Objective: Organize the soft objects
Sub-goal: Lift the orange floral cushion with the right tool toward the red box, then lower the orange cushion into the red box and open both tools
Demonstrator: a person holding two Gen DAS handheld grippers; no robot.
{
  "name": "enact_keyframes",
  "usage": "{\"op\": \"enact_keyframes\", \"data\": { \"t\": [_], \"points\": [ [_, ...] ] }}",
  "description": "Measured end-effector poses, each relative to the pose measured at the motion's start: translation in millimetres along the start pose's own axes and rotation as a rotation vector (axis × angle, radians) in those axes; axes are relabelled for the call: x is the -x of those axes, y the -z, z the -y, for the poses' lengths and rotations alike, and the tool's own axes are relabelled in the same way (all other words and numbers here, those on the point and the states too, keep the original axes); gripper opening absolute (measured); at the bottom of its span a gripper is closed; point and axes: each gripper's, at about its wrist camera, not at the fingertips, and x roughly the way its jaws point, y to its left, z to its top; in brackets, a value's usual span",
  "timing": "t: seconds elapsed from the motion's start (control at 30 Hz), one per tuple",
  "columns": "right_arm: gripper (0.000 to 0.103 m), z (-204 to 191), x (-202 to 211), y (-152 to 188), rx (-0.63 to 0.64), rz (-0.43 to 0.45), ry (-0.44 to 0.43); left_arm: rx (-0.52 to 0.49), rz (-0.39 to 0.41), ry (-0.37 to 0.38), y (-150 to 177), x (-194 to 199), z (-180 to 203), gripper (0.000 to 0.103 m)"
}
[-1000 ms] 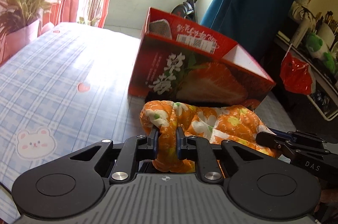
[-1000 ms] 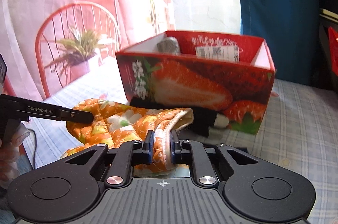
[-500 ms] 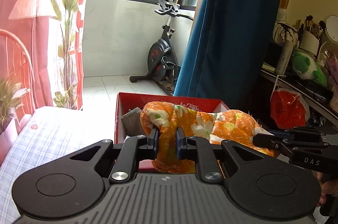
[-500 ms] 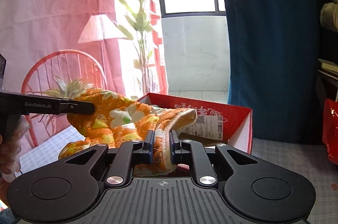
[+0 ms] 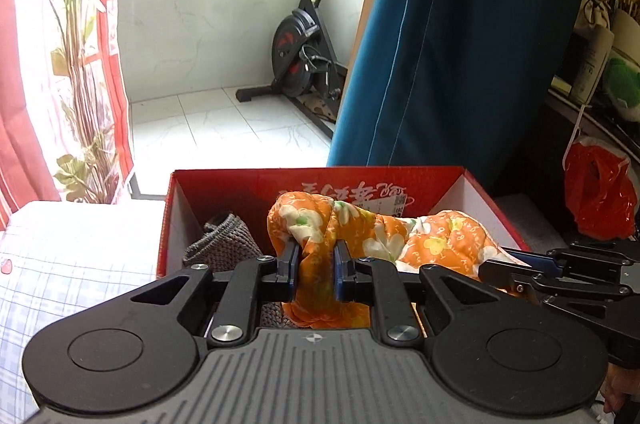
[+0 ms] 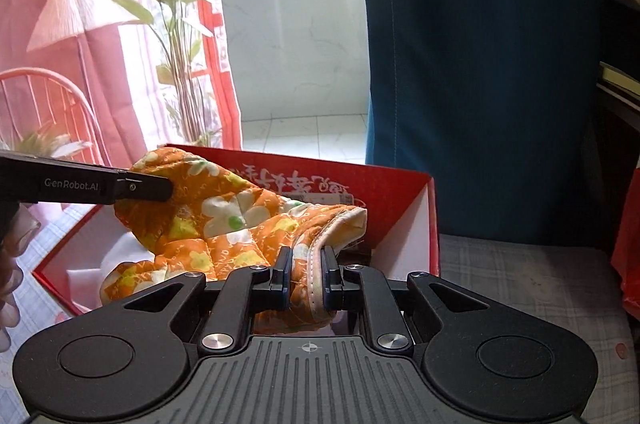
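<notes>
- Orange flower-print quilted cloth, a second ago low on the table near the red strawberry-print cardboard box, now hangs over its opening.
- My left claw and right claw each pinch an end, nearly closed.
- Grey knitted piece already lies inside, left.
- Next, I judge: lower, let go.

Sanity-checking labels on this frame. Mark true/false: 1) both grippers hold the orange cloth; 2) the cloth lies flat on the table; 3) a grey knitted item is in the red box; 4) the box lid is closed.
1) True: the left gripper and right gripper are each shut on the orange cloth.
2) False: it hangs between the grippers over the red box.
3) True: the grey knitted item sits at the box's left end.
4) False: the box is open on top.
</notes>
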Motion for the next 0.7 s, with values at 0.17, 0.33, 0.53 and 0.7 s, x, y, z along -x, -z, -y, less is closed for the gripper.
{"op": "enact_keyframes", "data": {
  "t": [0.17,0.33,0.53,0.7],
  "points": [
    [0.013,-2,-22,8,0.014,-0.056,0.021,-0.062,-0.014,-0.011,2,-11,2,0.054],
    [0.013,-12,-31,17,0.005,-0.070,0.041,-0.042,-0.003,-0.023,1,-11,-8,0.054],
    [0.013,-9,-27,9,-0.028,0.003,0.152,-0.035,0.017,-0.035,3,-1,-13,0.054],
    [0.013,-5,-32,6,-0.048,-0.005,0.175,-0.035,0.041,-0.060,3,8,-17,0.054]
  ]
}}
